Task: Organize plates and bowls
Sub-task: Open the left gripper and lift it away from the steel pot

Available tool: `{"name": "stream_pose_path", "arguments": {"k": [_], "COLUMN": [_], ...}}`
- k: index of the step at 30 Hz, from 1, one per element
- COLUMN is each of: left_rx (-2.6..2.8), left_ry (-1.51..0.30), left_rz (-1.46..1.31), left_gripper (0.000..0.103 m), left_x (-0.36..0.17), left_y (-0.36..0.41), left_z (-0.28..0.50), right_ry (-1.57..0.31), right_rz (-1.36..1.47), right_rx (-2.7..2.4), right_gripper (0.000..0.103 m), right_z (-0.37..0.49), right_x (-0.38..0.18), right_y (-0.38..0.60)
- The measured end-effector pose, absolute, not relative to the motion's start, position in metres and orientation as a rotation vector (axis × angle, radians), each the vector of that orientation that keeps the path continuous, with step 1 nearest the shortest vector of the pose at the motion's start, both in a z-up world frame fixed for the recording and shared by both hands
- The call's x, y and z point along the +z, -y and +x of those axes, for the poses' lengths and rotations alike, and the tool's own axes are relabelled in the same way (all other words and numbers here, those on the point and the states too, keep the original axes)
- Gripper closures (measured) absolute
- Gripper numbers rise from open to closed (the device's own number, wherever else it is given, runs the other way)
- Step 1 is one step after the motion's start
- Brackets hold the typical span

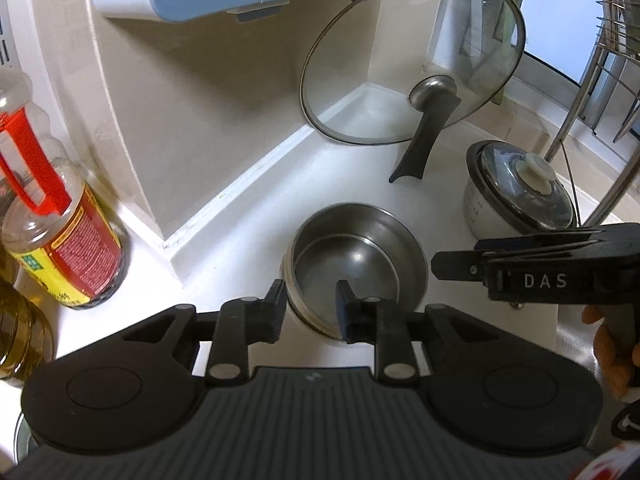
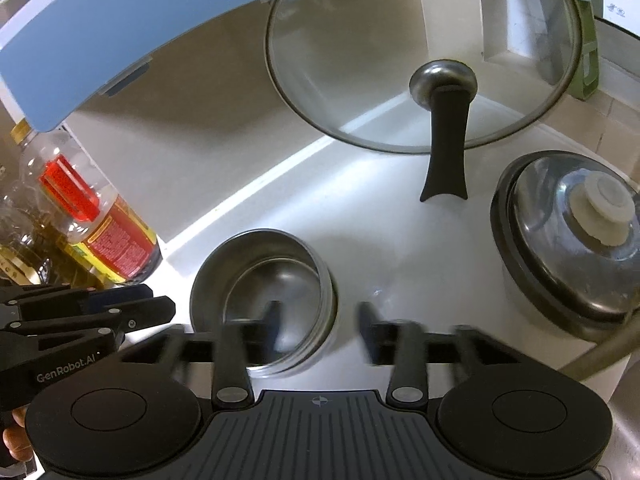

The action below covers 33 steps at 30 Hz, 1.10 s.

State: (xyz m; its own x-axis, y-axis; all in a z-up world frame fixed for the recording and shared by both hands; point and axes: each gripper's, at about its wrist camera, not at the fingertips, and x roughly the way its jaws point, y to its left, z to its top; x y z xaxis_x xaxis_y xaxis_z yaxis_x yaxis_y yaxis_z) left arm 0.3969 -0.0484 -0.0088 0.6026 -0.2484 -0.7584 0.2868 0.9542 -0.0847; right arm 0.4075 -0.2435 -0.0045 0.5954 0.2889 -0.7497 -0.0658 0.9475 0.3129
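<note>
- Two steel bowls, nested one inside the other, are seen standing upright on the white counter, near the corner where the wall ledge turns.
- Left gripper is held low over the near rim of the bowls. Its jaws are parted by a narrow gap; the rim is seen in that gap, with the right finger inside the bowl and the left finger outside. Contact between pads and rim cannot be told.
- Right gripper is held just right of the bowls. Its jaws are spread to a middling width; the left finger is seen over the bowl's inside, the right finger over bare counter. Nothing is gripped. The fingers are blurred.
- Each gripper is seen from the side in the other's view, at the frame edge, with part of a hand behind it.
- Glass lid with a black handle is propped against the back wall, behind the bowls.
- Lidded pot is set to the right of the bowls, apart from them.
- Oil bottle with a red handle stands at the left, well apart from the bowls.
- Wire rack is seen at the far right edge.
</note>
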Motion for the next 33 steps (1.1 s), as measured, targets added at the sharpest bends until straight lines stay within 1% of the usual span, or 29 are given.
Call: {"name": "stream_pose_path", "arguments": {"k": [4, 16, 18, 20, 23, 25, 27, 28, 30, 32, 33], "left_rx": [-0.304, -0.284, -0.279, -0.256, -0.239, -0.25, -0.248, -0.241, -0.234, -0.227, -0.222], "left_ry": [-0.872, -0.871, -0.855, -0.84, -0.852, -0.873, -0.879, -0.878, -0.876, -0.886, -0.889], "left_rz": [0.038, 0.054, 0.075, 0.095, 0.102, 0.081, 0.072, 0.077, 0.095, 0.094, 0.095], "left_gripper": [0.077, 0.064, 0.06, 0.053, 0.048, 0.047, 0.038, 0.031, 0.029, 0.02, 0.019], "left_x": [-0.008, -0.016, -0.019, -0.023, -0.031, -0.035, -0.038, -0.039, -0.041, -0.044, -0.046], "left_y": [0.047, 0.041, 0.042, 0.042, 0.042, 0.04, 0.039, 0.04, 0.041, 0.04, 0.04], "left_z": [0.386, 0.345, 0.336, 0.328, 0.32, 0.316, 0.311, 0.309, 0.304, 0.301, 0.299], "right_ry": [-0.923, -0.949, -0.953, -0.962, -0.978, -0.985, -0.991, -0.995, -1.001, -1.013, -1.02], "right_rz": [0.276, 0.269, 0.265, 0.266, 0.267, 0.268, 0.267, 0.266, 0.263, 0.264, 0.266], "right_rx": [0.224, 0.232, 0.226, 0.222, 0.219, 0.211, 0.203, 0.2, 0.192, 0.193, 0.19], "right_gripper": [0.048, 0.043, 0.042, 0.041, 0.041, 0.041, 0.041, 0.041, 0.041, 0.041, 0.041], "right_z": [0.398, 0.366, 0.359, 0.353, 0.344, 0.34, 0.335, 0.334, 0.329, 0.325, 0.324], "right_x": [-0.005, -0.014, -0.017, -0.021, -0.028, -0.033, -0.037, -0.038, -0.042, -0.045, -0.047], "right_y": [0.24, 0.232, 0.231, 0.231, 0.23, 0.229, 0.229, 0.23, 0.231, 0.233, 0.234]}}
